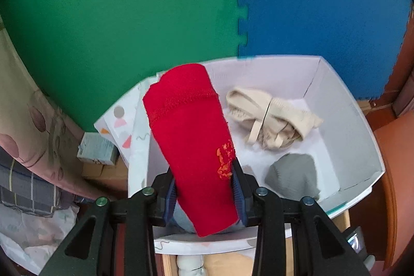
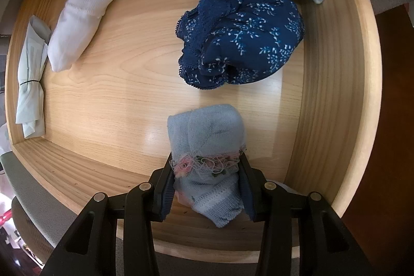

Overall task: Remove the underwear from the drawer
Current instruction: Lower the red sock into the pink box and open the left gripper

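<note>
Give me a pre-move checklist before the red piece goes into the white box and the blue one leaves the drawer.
1. Left gripper clamped on red garment: ok.
2. Red garment over white box: ok.
3. Free floor in box beside beige garment and grey garment: ok.
4. Right gripper clamped on light blue garment: ok.
5. Light blue garment apart from navy floral garment: ok.
6. Light blue garment lifted off drawer floor: cannot tell.

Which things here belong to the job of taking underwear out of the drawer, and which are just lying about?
Part of the job:
left gripper, shut on red garment
right gripper, shut on light blue garment
wooden drawer
navy floral underwear
white box

Lying about:
green mat
blue mat
</note>
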Demonstrator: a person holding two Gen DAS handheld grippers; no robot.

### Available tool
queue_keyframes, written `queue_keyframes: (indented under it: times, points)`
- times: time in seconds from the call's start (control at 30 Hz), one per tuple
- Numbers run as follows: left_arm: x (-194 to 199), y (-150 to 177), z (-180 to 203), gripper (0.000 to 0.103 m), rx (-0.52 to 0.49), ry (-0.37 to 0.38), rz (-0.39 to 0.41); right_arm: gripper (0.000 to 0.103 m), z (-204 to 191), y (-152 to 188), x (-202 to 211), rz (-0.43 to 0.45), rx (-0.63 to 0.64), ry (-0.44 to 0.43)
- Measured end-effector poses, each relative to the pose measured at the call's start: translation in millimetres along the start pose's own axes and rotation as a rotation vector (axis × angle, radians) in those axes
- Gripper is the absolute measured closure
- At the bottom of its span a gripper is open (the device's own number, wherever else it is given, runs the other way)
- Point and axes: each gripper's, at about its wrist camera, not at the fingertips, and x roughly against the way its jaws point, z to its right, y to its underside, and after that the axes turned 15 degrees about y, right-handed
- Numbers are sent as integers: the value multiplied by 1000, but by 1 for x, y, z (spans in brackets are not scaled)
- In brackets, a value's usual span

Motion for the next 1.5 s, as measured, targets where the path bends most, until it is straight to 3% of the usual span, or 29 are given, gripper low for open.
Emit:
queue_keyframes:
  times: [0.53, 1.07, 1.5]
  points:
    - [-5, 6, 3, 59, 16, -11, -9, 61, 0, -2, -1, -1, -4, -4]
    - [22, 17, -5, 55, 79, 79, 21, 61, 2, -3, 1, -3, -14, -7]
    - [41, 70, -20, 52, 106, 88, -8, 61, 3, -5, 1, -6, -16, -4]
